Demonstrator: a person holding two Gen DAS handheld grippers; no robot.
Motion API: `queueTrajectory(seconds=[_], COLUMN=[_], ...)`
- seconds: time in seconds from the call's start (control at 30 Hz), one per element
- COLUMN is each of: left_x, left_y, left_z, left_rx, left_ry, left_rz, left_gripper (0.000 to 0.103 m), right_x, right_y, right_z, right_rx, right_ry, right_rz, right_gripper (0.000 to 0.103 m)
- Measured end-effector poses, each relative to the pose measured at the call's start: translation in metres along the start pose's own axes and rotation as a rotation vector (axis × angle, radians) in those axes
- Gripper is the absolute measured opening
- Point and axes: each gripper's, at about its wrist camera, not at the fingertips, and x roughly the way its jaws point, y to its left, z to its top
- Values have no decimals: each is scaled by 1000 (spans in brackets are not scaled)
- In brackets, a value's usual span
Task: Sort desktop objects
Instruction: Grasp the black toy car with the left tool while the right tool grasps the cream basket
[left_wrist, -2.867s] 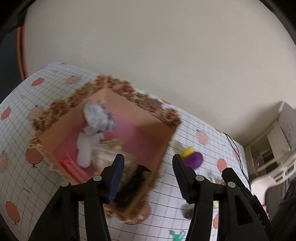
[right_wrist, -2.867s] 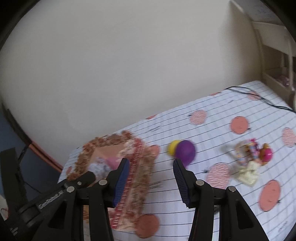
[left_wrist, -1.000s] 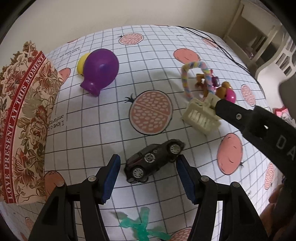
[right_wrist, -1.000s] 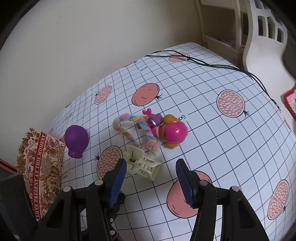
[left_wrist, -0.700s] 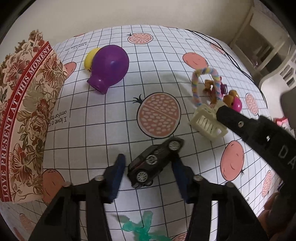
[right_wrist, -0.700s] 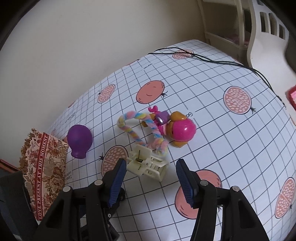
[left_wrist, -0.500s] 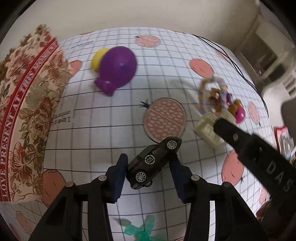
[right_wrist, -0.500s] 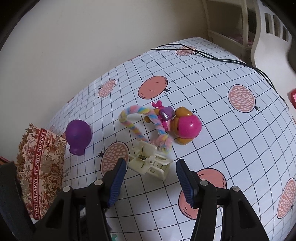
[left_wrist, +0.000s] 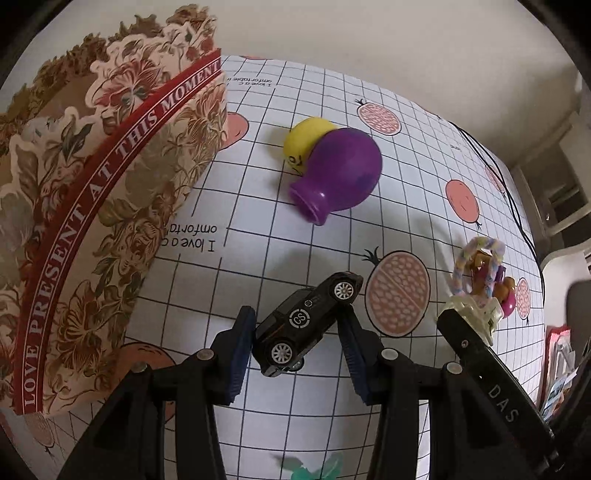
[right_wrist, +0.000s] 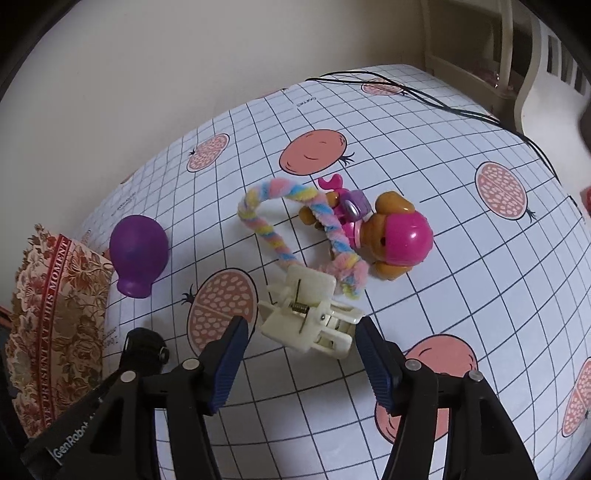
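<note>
Between your left gripper's (left_wrist: 297, 341) jaws sits the black toy car (left_wrist: 306, 323), now clamped where a second ago they only straddled it, so it can go to the floral box (left_wrist: 92, 206) just left. Your right gripper's (right_wrist: 301, 338) jaws have just been opening, astride the cream clip (right_wrist: 308, 319) on the worktop (right_wrist: 461, 266), not yet gripping.

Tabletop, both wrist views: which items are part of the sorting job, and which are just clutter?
Job:
- floral cardboard box
- black toy car, in the left gripper
- cream plastic clip, between the right gripper jaws
- purple rubber bulb
- yellow ball
- pastel twisted loop
- pink-helmeted dog figure
- green plastic piece

Lying about:
- black cable
</note>
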Motion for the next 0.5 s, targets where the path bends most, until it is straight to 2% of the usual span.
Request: queueTrajectory(seconds=[0.23,0.5], left_x=[5,0], left_y=[-1,7], left_z=[4,0], left_rx=[-14,-41], left_ry=[11,15], left_rz=[-13,-15], left_gripper=[48,48], right_x=[1,5], right_y=[3,13], right_z=[-1,-2], right_rx=[22,-21], right_ry=[-32,-31], right_rz=[-25,-96], right_gripper=[69,66])
